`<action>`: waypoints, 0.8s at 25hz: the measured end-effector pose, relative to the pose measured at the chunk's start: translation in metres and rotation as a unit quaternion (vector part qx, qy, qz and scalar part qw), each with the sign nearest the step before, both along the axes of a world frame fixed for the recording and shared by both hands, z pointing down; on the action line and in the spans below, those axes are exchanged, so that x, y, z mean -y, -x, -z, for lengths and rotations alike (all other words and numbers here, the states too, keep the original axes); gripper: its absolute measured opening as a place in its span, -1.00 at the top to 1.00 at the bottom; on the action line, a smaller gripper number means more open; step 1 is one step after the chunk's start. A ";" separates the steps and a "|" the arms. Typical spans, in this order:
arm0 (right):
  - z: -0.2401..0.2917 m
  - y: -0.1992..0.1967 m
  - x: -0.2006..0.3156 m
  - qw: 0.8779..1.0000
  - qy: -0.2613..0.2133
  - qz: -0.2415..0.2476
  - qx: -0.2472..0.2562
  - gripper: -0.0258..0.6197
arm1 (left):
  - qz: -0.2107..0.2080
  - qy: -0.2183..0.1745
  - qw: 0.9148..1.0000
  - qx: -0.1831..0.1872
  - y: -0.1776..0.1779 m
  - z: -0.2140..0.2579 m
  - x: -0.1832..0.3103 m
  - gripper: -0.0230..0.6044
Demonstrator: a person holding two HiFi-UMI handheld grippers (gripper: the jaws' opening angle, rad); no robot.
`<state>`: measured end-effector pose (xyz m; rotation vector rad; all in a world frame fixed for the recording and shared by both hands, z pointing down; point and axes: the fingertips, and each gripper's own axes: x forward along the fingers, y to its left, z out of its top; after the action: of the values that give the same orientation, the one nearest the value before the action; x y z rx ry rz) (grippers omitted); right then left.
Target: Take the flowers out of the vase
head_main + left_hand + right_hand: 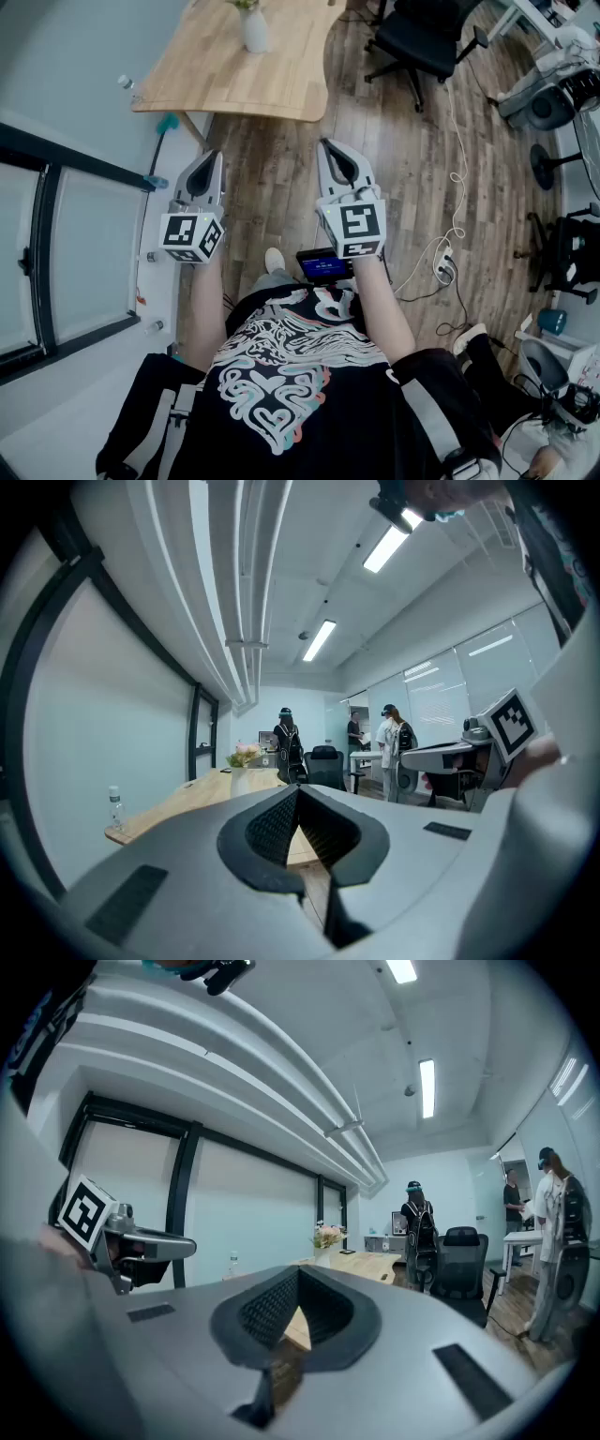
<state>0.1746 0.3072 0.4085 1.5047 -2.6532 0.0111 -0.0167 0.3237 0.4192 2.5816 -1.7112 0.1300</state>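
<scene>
Both pairs of tongs are pressed together, empty, held level over the wooden floor (272, 187): the left tongs (213, 157) at centre left of the head view, the right tongs (330, 145) just right of centre. The 1 white vase (254, 30) holding the flowers (246, 5) stands on the desk (206, 75) at the top edge, well apart from both.

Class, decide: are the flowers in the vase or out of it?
In: the flowers rise from the white vase standing upright on the wooden table.
</scene>
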 end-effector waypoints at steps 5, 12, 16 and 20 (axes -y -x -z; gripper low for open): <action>-0.002 -0.009 0.002 1.000 0.006 -0.001 0.004 0.91 | 0.002 -0.002 1.000 0.008 -0.007 0.001 0.000 0.92; -0.003 -0.018 0.006 1.000 0.006 0.006 0.009 0.91 | 0.000 -0.005 1.000 0.010 -0.019 0.004 0.003 0.92; 0.004 -0.027 0.008 1.000 -0.003 -0.003 0.011 0.91 | -0.002 -0.008 1.000 0.012 -0.026 0.011 0.003 0.92; 0.003 -0.032 0.014 1.000 -0.001 -0.002 0.014 0.91 | 0.002 -0.010 1.000 0.019 -0.030 0.013 0.005 0.92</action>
<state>0.2067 0.2929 0.4056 1.5215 -2.6717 0.0298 0.0130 0.3190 0.4058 2.6063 -1.7379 0.1644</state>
